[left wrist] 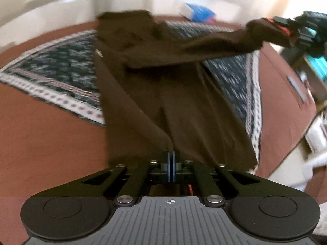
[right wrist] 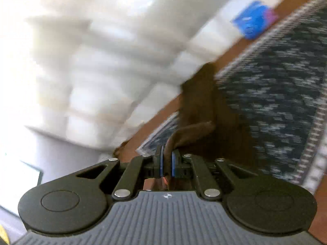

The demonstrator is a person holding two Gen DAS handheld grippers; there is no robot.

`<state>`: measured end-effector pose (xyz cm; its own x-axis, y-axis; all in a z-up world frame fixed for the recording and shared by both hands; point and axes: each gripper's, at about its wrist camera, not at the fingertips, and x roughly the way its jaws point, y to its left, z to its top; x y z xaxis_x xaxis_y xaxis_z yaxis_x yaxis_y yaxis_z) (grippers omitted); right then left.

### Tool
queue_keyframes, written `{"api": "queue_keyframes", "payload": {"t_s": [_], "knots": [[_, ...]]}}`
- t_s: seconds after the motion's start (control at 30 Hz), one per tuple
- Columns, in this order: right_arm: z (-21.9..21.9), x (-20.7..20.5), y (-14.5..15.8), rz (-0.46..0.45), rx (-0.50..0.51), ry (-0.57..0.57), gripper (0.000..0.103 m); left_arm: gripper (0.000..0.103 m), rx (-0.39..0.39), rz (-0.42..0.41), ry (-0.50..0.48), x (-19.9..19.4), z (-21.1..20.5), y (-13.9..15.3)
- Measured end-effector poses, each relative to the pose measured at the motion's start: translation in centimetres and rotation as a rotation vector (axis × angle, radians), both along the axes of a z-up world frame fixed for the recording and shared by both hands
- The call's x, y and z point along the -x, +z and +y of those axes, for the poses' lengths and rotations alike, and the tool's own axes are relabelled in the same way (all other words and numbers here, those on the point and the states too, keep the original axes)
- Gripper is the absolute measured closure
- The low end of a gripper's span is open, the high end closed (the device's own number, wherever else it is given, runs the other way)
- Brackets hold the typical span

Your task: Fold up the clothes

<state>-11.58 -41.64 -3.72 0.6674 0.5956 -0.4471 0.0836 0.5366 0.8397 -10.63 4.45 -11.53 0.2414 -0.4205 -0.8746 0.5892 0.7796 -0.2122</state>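
Note:
Dark brown trousers [left wrist: 155, 102] lie lengthwise on a blue-and-white patterned cloth [left wrist: 61, 71]. My left gripper [left wrist: 171, 157] sits at their near hem, its blue pads pressed together with the fabric edge pinched between them. At the upper right, one end of the garment [left wrist: 235, 42] is lifted off the cloth and stretched toward my right gripper [left wrist: 286, 28]. In the right wrist view, that gripper [right wrist: 167, 160] is shut on a fold of the brown fabric [right wrist: 196, 106], which trails away over the patterned cloth [right wrist: 276, 102]. Both views are motion-blurred.
The patterned cloth lies on a red-brown surface [left wrist: 40, 143]. A blue-and-white packet [left wrist: 198, 11] rests at the far edge, also visible as the packet [right wrist: 253, 20]. White furniture [right wrist: 102, 61] stands beyond. Cluttered shelves [left wrist: 314, 85] line the right side.

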Motion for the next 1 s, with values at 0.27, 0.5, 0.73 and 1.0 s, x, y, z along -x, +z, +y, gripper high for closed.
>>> {"api": "queue_keyframes", "payload": {"t_s": [0.27, 0.5, 0.73, 1.0], "knots": [[-3.0, 3.6, -10.2, 0.281, 0.126, -0.137, 0.092, 0.077, -0.103, 0.184, -0.048, 0.9, -1.1, -6.3], [-3.3, 5.1, -12.2, 0.435, 0.313, -0.179, 0.054, 0.054, -0.019, 0.172, -0.034, -0.1, 0.7, -3.6], [-1.1, 1.7, -3.4, 0.146, 0.454, -0.110, 0.052, 0.051, 0.047, -0.063, 0.095, -6.7, 2.4, 2.3], [10.4, -10.6, -2.5, -0.112, 0.453, 0.248, 0.052, 0.051, 0.082, -0.177, 0.240, -18.9, 1.2, 1.7]]}}
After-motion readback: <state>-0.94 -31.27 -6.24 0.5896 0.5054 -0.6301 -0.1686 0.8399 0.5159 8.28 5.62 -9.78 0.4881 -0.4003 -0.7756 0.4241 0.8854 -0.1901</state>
